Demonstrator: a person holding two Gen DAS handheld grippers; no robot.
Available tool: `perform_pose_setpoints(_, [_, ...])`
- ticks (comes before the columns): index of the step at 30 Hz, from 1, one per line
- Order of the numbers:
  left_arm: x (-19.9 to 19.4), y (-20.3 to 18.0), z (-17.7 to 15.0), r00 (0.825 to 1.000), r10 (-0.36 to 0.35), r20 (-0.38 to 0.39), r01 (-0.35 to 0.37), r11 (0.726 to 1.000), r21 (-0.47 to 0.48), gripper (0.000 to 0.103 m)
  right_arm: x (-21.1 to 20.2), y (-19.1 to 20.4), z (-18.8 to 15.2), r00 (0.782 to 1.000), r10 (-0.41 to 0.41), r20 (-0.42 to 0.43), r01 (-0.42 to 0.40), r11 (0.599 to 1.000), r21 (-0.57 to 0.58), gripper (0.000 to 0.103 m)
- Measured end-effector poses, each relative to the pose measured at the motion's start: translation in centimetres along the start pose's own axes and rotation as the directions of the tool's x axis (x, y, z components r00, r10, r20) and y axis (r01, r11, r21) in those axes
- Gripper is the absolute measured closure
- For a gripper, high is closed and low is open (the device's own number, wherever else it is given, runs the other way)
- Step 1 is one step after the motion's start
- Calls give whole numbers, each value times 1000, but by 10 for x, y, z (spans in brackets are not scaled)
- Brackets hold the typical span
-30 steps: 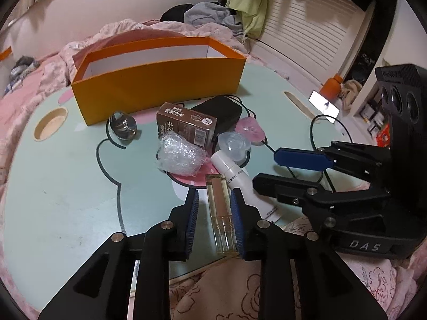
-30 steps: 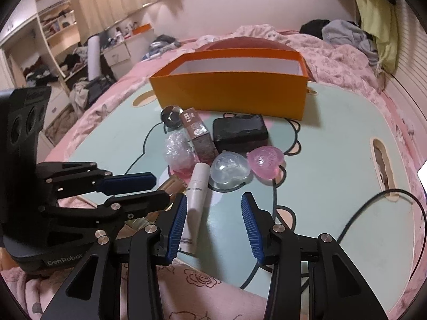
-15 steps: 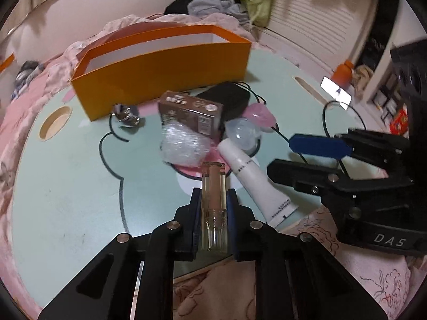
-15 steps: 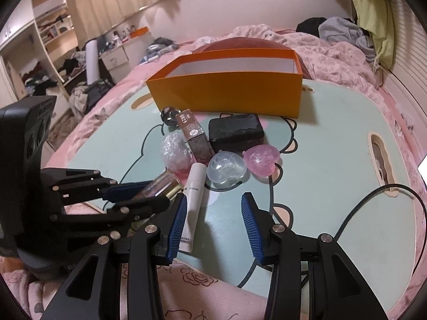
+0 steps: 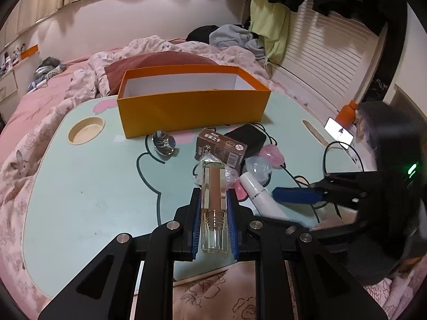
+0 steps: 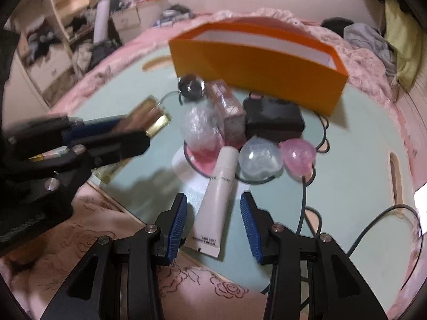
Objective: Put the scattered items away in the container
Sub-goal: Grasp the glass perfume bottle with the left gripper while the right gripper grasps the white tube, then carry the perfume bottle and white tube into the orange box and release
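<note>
My left gripper [image 5: 213,208] is shut on a clear lip gloss tube [image 5: 213,202] and holds it above the table's front; it also shows in the right wrist view [image 6: 145,120]. My right gripper [image 6: 213,221] is open, its jaws either side of the lower end of a white tube [image 6: 218,200] lying on the table. The orange box [image 5: 192,106] stands open at the back, also in the right wrist view [image 6: 256,61]. Before it lie a brown carton [image 5: 220,148], a black case [image 6: 275,122], a crumpled plastic wrap [image 6: 202,128], a clear heart case [image 6: 260,157], a pink heart case [image 6: 297,154] and a metal knob [image 5: 164,142].
The mint-green lap table [image 5: 93,186] rests on a pink bed. It has a round cup hole [image 5: 86,129] at the left. A black cable [image 6: 360,237] loops over the table's right side. A lit phone [image 5: 339,132] and an orange bottle [image 5: 347,112] are beyond the right edge.
My left gripper has shut on the lip gloss tube and lifted it off the table. My right gripper has moved forward so its jaws straddle the white tube.
</note>
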State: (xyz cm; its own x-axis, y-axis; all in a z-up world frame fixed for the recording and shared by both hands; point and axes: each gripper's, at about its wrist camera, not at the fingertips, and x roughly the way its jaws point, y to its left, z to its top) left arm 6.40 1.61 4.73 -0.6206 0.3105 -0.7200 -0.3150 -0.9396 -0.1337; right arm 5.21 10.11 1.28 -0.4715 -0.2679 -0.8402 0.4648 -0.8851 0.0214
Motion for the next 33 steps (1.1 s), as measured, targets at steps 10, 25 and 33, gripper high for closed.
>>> perform_pose_setpoints(10, [-2,12,-1,1000,-12,5,12,998,-59,84,-11,-11,-6,998,28,52,-31,997,64,85])
perform_pose_setpoints(25, [2,30,39,999,-33,22,35,995,-90,84,-39,-34,35,985,42,166,-67,986,150,85])
perform_pose_setpoints(33, [16,49,106,999,-14,43,17,996,-90,84,-44,-70,106,969,15,248,-61,982,177,85])
